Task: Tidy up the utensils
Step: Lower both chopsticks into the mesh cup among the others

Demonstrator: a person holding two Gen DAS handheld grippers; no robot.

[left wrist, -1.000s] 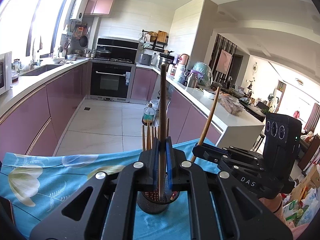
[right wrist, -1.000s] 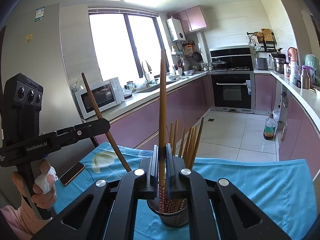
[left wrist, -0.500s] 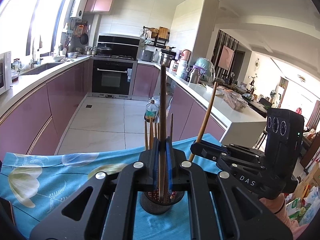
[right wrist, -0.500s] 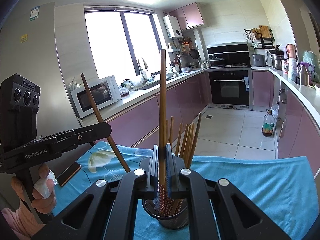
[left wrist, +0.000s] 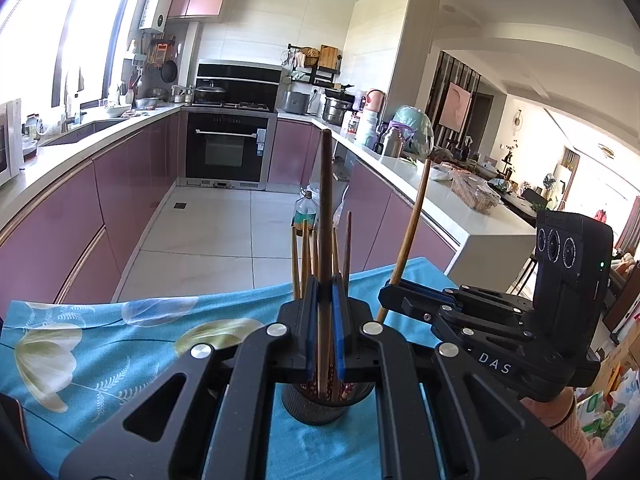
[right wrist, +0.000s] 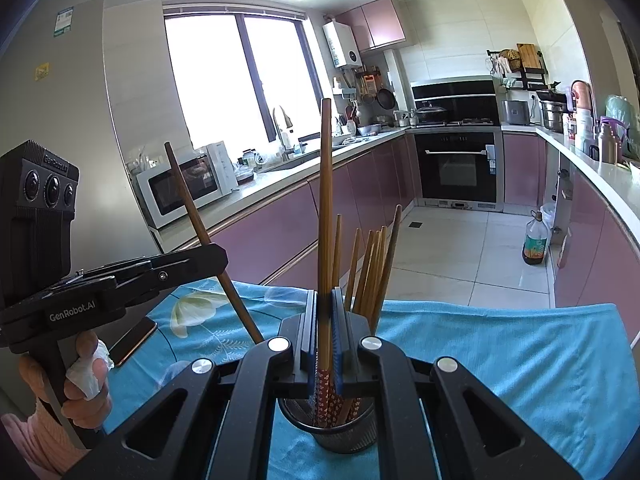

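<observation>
A black mesh holder point(left wrist: 316, 404) point(right wrist: 344, 432) stands on the blue flowered cloth point(left wrist: 120, 340) with several wooden chopsticks point(right wrist: 372, 268) upright in it. My left gripper point(left wrist: 325, 312) is shut on one brown chopstick point(left wrist: 325, 208), held upright right over the holder. My right gripper point(right wrist: 326, 320) is shut on another chopstick point(right wrist: 325, 200); its patterned lower end reaches into the holder's mouth. Each view also shows the other gripper from the side: the right gripper point(left wrist: 394, 292) with its slanted chopstick point(left wrist: 412, 232), and the left gripper point(right wrist: 216, 256) with its own chopstick point(right wrist: 200, 220).
A phone point(right wrist: 132, 340) lies on the cloth at the left. A hand point(right wrist: 84, 392) grips the left tool's handle. Beyond the table edge are the tiled floor, an oil bottle point(right wrist: 534, 240), purple cabinets and crowded counters point(left wrist: 460, 200).
</observation>
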